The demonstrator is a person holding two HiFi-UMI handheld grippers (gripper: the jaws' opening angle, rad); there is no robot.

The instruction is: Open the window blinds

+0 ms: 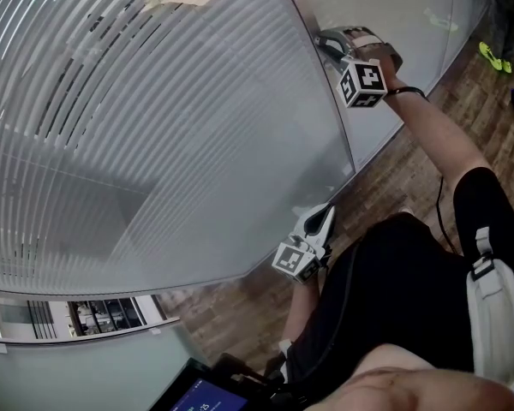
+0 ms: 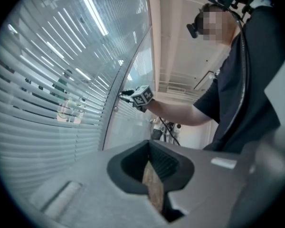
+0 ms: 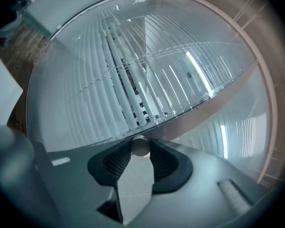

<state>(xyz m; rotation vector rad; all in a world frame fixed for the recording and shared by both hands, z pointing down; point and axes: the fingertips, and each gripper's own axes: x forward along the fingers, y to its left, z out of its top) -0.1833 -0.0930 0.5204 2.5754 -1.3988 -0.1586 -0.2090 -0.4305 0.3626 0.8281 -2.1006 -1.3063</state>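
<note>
Slats of the blinds (image 1: 154, 101) are best tilted by steadily rolling the knob (image 3: 140, 147) at their right edge, pinched in the right hand-held gripper (image 1: 327, 43); the left hand-held gripper (image 1: 322, 219) is clenched empty.

One set of blinds (image 1: 137, 101) was up, and two grippers worked beside it: the right gripper (image 1: 325, 43) at the blinds' right edge, the left gripper (image 1: 323, 217) by their lower right corner. Two marker cubes (image 1: 362, 84) (image 1: 295, 261) showed, one per gripper. There was one small round knob (image 3: 140, 146), one person (image 1: 428, 289), and one lit screen (image 1: 207, 394) below the blinds.
</note>
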